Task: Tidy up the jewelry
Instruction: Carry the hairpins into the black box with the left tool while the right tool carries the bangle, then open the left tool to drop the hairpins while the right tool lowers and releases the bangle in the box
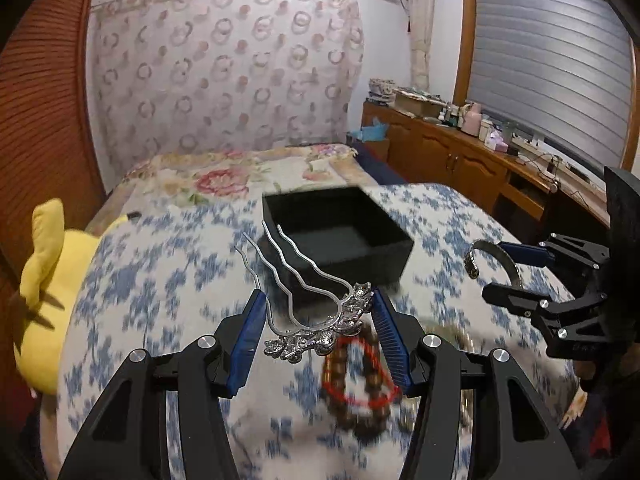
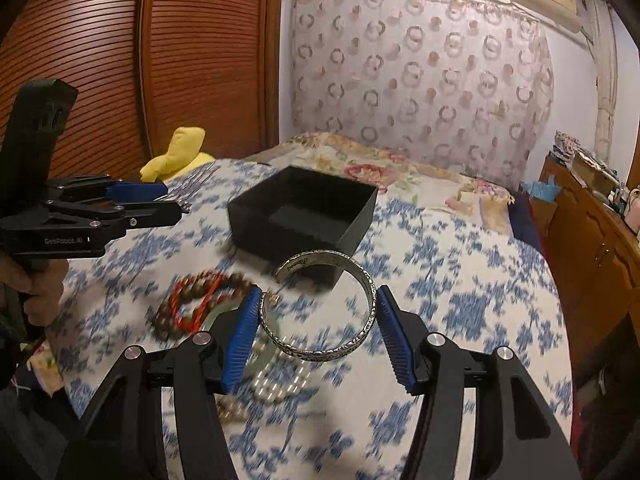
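I held two pieces of jewelry above the bed, one in each gripper. My left gripper [image 1: 318, 320] pinched a silver hair comb [image 1: 304, 316] by its ornate head, which sat across the gap between the two blue pads. The pads [image 1: 248, 340] pressed on the two ends of this head, and the wavy prongs pointed away from me, toward the black box [image 1: 340, 236]. In the left wrist view the prong tips overlapped the near left corner of the box.

My right gripper [image 2: 316, 320] was closed on a silver cuff bangle [image 2: 320, 308]. The bangle lay almost flat between the pads, each pad touching one side of it, and its open gap faced forward and to the left. The black box [image 2: 304, 216] stood open on the blue flowered bedspread [image 2: 460, 300], just beyond the bangle.

Below my grippers more jewelry stayed on the bedspread, blurred: a brown bead bracelet [image 1: 356, 396] with a red cord [image 1: 360, 376] lying over it, and some pale beads [image 2: 276, 384] under the right gripper. A yellow plush toy [image 1: 44, 280] lay at the left edge of the bed.
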